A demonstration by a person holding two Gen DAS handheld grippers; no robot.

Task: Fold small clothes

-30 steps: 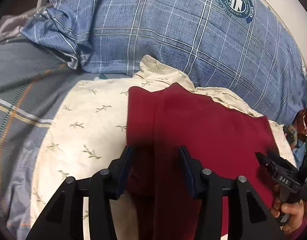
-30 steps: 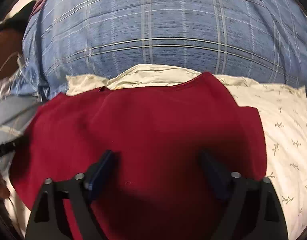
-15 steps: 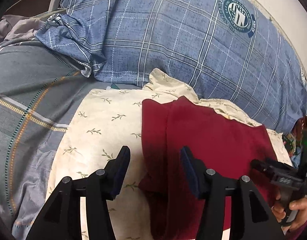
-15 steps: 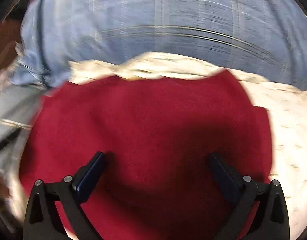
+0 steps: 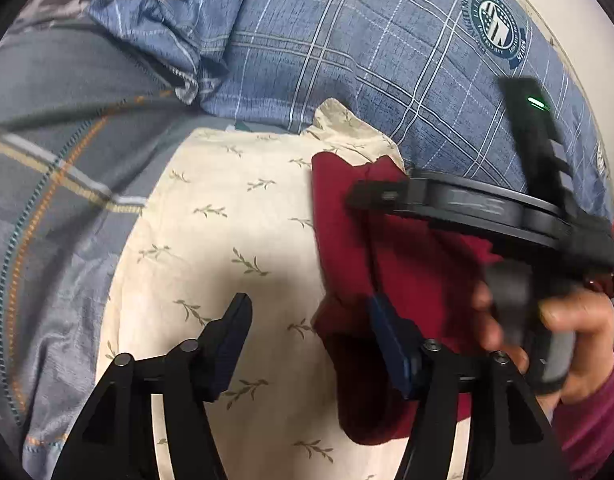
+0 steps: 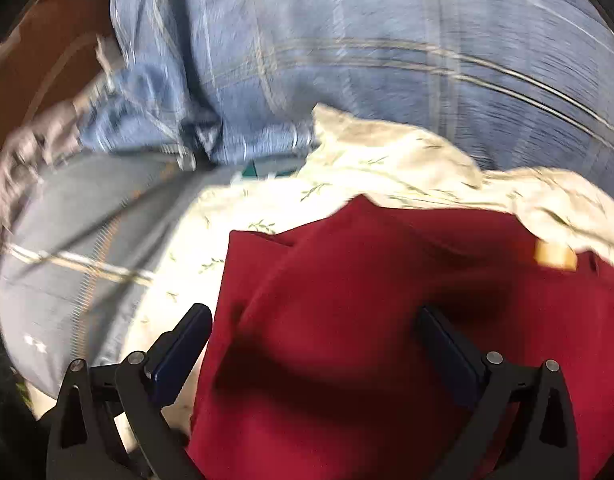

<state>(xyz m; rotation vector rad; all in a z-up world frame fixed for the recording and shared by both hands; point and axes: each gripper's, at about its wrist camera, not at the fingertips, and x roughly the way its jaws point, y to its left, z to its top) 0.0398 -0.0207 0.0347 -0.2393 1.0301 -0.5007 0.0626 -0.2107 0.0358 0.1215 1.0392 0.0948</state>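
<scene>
A dark red garment (image 5: pixel 411 280) lies folded on a cream leaf-print cloth (image 5: pixel 227 220). My left gripper (image 5: pixel 311 332) hovers at its left edge, jaws opening. One finger is over the cream cloth, the other over the red fabric, and neither pad presses on it. In the left wrist view, a hand (image 5: pixel 571 328) holds the right gripper (image 5: pixel 371 196) low over the garment's far part. In the blurred right wrist view, the right gripper (image 6: pixel 315 340) stands wide open above the red garment (image 6: pixel 387 300), straddling its left edge. A tan label (image 6: pixel 555 256) shows at the right.
A large blue plaid pillow (image 5: pixel 347 40) rises right behind the cloth. A grey plaid bed sheet (image 5: pixel 47 160) spreads to the left. The person's maroon sleeve (image 5: pixel 595 420) is at the lower right. A brown surface (image 6: pixel 47 60) lies beyond the bed's far left.
My left gripper slid left off the garment to its edge, and its jaws widened. The right gripper swept left across the garment and now looms large in the left wrist view.
</scene>
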